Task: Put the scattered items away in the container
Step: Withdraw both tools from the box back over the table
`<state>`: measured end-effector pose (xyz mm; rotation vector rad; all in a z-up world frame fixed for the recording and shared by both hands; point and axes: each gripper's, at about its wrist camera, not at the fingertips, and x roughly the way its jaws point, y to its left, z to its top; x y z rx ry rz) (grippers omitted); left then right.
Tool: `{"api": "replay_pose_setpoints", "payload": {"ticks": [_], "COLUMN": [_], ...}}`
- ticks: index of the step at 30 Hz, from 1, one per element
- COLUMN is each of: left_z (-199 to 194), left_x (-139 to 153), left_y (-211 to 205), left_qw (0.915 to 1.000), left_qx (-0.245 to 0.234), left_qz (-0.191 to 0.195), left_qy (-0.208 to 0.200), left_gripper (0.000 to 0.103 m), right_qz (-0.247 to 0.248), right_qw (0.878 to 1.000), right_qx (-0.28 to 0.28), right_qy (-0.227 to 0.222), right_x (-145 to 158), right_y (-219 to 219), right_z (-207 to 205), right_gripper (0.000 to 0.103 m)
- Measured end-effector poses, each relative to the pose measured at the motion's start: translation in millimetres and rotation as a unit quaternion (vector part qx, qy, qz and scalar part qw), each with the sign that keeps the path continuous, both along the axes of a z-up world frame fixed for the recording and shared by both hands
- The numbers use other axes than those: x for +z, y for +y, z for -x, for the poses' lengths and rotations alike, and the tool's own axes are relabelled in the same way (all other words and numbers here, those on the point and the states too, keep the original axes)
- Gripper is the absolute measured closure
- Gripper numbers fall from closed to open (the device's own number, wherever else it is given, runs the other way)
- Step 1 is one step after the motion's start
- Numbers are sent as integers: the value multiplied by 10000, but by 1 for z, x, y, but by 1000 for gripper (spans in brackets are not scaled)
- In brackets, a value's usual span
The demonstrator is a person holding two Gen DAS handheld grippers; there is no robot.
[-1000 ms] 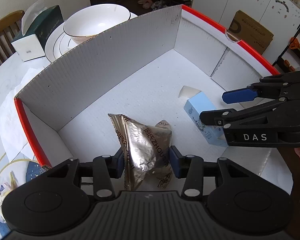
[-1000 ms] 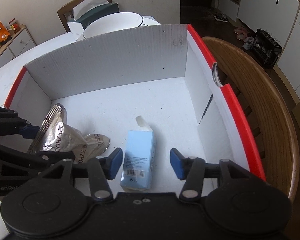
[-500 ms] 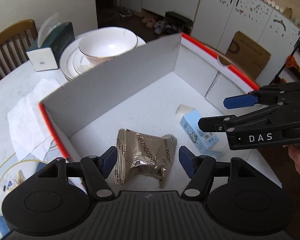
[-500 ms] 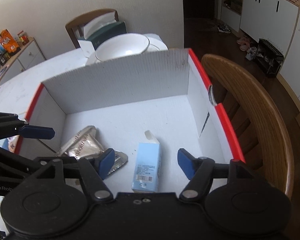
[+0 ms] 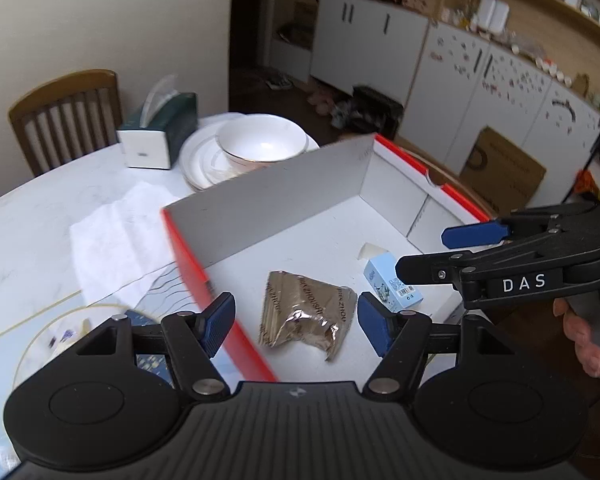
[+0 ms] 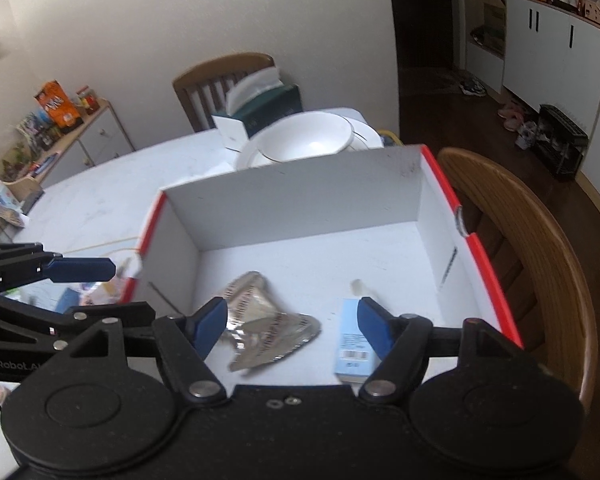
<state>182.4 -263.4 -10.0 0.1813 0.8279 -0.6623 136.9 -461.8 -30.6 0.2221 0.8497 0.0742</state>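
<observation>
While both grippers hang above a white cardboard box (image 5: 284, 204) with a red rim, the two items lie loose on its floor. The left gripper (image 5: 292, 322) has its blue pads well apart and grips nothing; a crumpled foil packet (image 5: 306, 314) shows in the gap between them but lies flat on the box floor below. The right gripper (image 6: 290, 326) is opening its jaws, and nothing is pressed between its pads either: a small light-blue carton (image 6: 350, 350) lies on the box floor, partly hidden behind the right-hand pad, and the foil packet (image 6: 260, 320) lies just beside it toward the left wall. In the left wrist view the carton (image 5: 392, 286) sits near the right wall of the box, a short way from the packet, and the right gripper (image 5: 476, 248) reaches in from the right edge with a person's fingers (image 5: 580, 332) behind it.

The box stands on a pale round table (image 5: 40, 220). Beyond its far wall are a white bowl (image 5: 260, 146) set on stacked plates (image 5: 200, 160) and a green tissue box (image 5: 160, 132). A sheet of white paper (image 5: 112, 236) lies left of the box, and a glass dish (image 5: 60, 340), blurred, seems to hold a few small scraps. Wooden chairs stand at the far side (image 5: 64, 116) and the right side (image 6: 540, 260) of the table.
</observation>
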Motion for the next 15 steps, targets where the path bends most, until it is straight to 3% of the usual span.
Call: {"api": "replay_pose_setpoints", "payload": {"ticks": [11, 15], "left_z": [45, 55], "left_x": [13, 18], "left_y": [78, 111], "left_qw": [9971, 9948], "left_qx": [615, 835], "left_qz": [169, 184], "left_qy": [-424, -560], "left_gripper": [32, 24], "right_qz": [-98, -136], "right_qw": [9977, 9967], "right_qx": [509, 613], "right_qy": [-437, -512], "right_x": [18, 22], "right_y": [58, 81], "right_z": [17, 19], "right_gripper": [22, 20]}}
